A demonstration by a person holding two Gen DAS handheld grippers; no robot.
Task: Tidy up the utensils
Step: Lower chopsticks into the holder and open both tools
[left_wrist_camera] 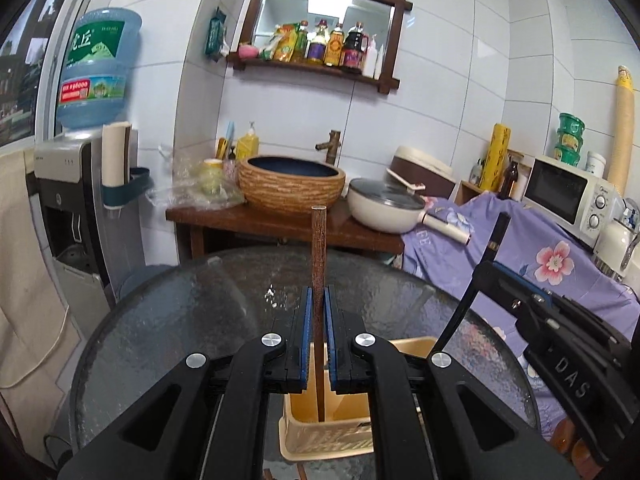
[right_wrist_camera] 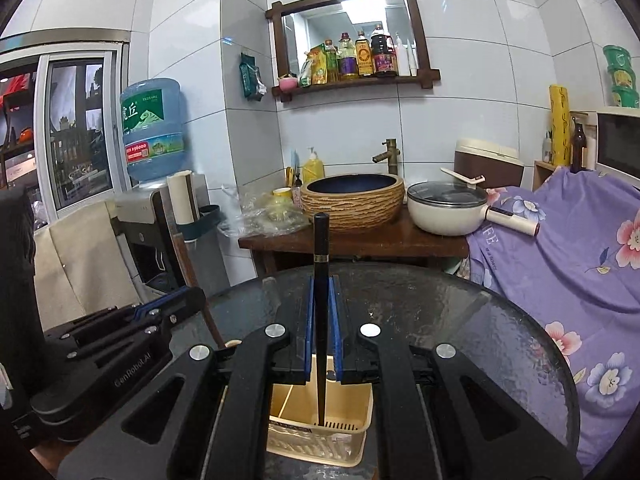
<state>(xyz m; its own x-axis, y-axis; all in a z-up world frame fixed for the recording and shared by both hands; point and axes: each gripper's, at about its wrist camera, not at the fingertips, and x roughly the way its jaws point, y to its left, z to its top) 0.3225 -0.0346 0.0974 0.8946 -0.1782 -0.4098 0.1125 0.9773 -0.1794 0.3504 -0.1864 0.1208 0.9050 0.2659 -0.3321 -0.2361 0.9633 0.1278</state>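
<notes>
Two chopsticks stand nearly upright, one in each gripper, above a beige plastic utensil basket [left_wrist_camera: 328,436] that sits on a round dark glass table [left_wrist_camera: 180,320]. The left gripper [left_wrist_camera: 319,320] is clamped on a brown speckled chopstick [left_wrist_camera: 319,248]; the stick's top rises well above the blue pads [left_wrist_camera: 306,320], and its lower end reaches down into the basket directly beneath the jaws. The right gripper [right_wrist_camera: 321,320] is likewise closed on a black chopstick [right_wrist_camera: 321,256] with a thin gold band near its upper end, and that stick's tip rests at the slotted floor of the basket, right below the fingers. Seen from the left gripper, the right one is close by on its right side, with the black chopstick slanting up from it. Beyond both tools, past the table's far edge, a woven-textured washbasin [right_wrist_camera: 352,200] and a cream pan [right_wrist_camera: 448,212] sit on a wooden counter.
</notes>
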